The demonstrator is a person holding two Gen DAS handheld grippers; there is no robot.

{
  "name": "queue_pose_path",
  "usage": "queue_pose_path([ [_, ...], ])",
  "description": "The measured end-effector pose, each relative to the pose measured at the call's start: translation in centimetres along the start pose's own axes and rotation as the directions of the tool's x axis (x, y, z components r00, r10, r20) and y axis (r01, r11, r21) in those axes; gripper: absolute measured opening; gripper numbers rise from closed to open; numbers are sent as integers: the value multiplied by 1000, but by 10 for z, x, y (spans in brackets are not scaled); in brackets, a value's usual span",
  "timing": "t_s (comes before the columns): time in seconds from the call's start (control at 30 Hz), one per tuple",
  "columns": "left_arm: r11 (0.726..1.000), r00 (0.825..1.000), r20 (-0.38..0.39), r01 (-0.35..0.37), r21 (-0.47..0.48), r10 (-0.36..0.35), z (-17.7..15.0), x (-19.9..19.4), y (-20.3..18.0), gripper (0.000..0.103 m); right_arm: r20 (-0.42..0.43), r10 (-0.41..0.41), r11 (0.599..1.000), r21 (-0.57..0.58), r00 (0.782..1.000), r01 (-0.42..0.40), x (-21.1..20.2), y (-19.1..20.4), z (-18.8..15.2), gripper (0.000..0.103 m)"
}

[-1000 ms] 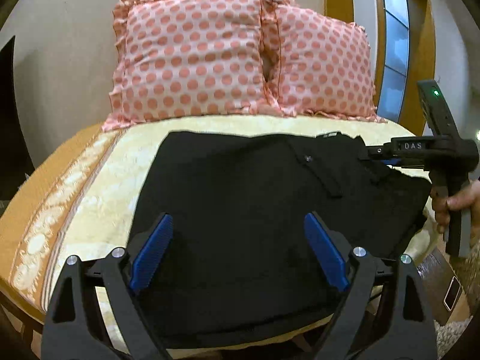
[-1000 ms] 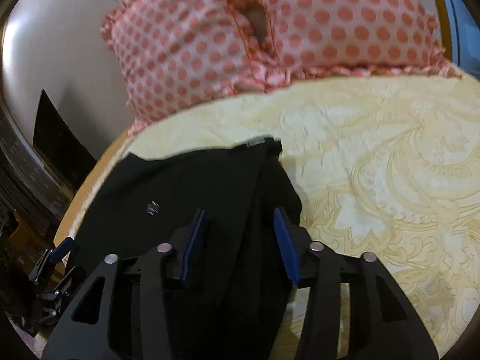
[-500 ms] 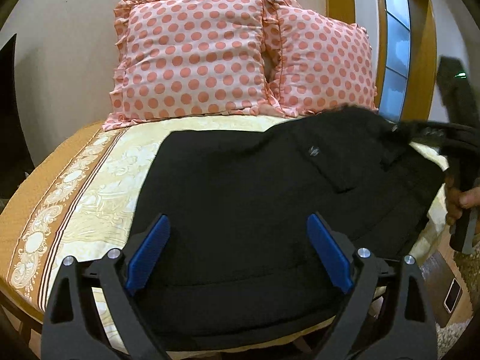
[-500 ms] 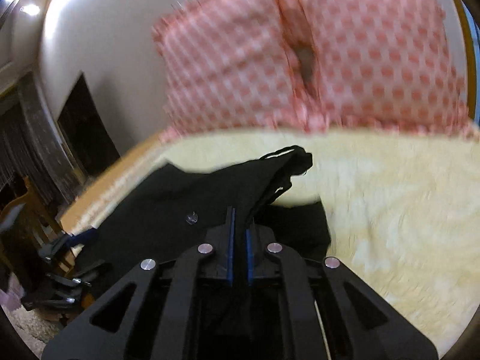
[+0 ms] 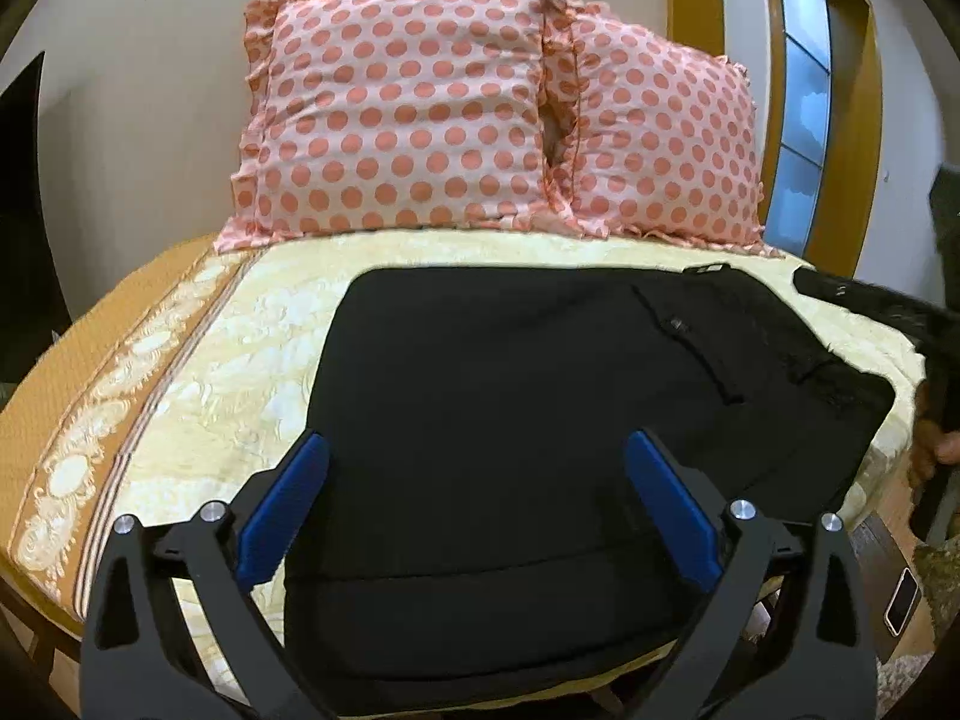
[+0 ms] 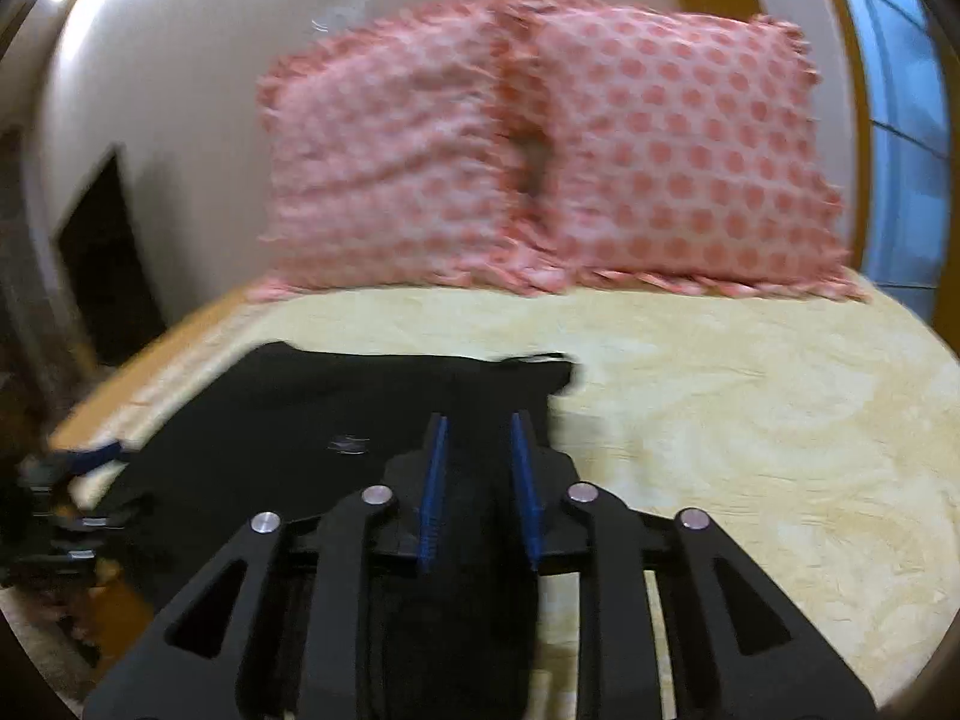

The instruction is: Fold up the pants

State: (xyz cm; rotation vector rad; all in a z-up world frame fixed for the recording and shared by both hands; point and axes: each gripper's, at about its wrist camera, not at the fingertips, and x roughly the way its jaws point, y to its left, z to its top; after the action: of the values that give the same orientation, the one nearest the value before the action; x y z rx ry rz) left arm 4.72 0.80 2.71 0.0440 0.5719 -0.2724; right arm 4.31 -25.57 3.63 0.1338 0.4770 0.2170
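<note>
The black pants (image 5: 540,408) lie folded and flat on the cream bedspread (image 5: 240,360). They also show in the right wrist view (image 6: 360,408). My left gripper (image 5: 474,510) is open wide, hovering over the near edge of the pants, with nothing between its blue pads. My right gripper (image 6: 480,474) has its jaws a little apart over the waist end of the pants, and it does not clamp the cloth. In the left wrist view the right gripper (image 5: 870,306) is blurred at the far right edge.
Two pink polka-dot pillows (image 5: 408,114) lean on the wall at the head of the bed. An orange border (image 5: 72,396) runs along the bed's left side. A phone (image 5: 900,600) lies on a low surface at the right. A window (image 5: 804,120) is at the back right.
My right gripper had shut on the waist end and lifted it; now its jaws have parted, and the pants lie flat again. The left gripper has barely moved.
</note>
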Motion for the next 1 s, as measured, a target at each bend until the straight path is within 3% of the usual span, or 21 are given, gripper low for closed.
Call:
queue_pose_path([
  [0.1,1000,999,-48,-13,6,13,-8,9,2,100,-120,49,998,-29,992,-53,21,10,-15,28],
  [0.17,1000,998,-61,-4,-24,2,-15,12,10,101,-227,54,998,-6,972,-57,41,6,-30,29],
  [0.27,997,998,-57,18,-74,-22,-19,11,21,101,-193,156,981,146,969,-128,35,-17,-17,30],
  [0.33,995,998,-55,15,-101,-20,-22,11,27,101,-137,152,969,215,979,-120,30,-36,-1,57],
  [0.4,994,998,-51,16,-104,-21,-24,10,28,101,-132,135,965,242,982,-100,35,-51,10,65],
  [0.57,995,999,-50,17,-103,-22,-25,10,29,101,-229,190,939,326,955,-109,77,-78,20,64],
  [0.77,994,998,-52,24,-105,-30,-25,8,29,101,-315,170,956,283,934,-78,106,-74,15,64],
  [0.83,993,997,-62,37,-115,-45,-23,8,32,101,-317,196,953,285,928,-104,106,-74,11,55],
  [0.9,986,994,-74,64,-153,-76,-19,6,39,101,-309,197,961,249,930,-121,104,-70,11,52],
  [1.0,975,993,-67,85,-206,-101,-5,5,57,101,-318,221,954,265,922,-137,109,-76,12,55],
])
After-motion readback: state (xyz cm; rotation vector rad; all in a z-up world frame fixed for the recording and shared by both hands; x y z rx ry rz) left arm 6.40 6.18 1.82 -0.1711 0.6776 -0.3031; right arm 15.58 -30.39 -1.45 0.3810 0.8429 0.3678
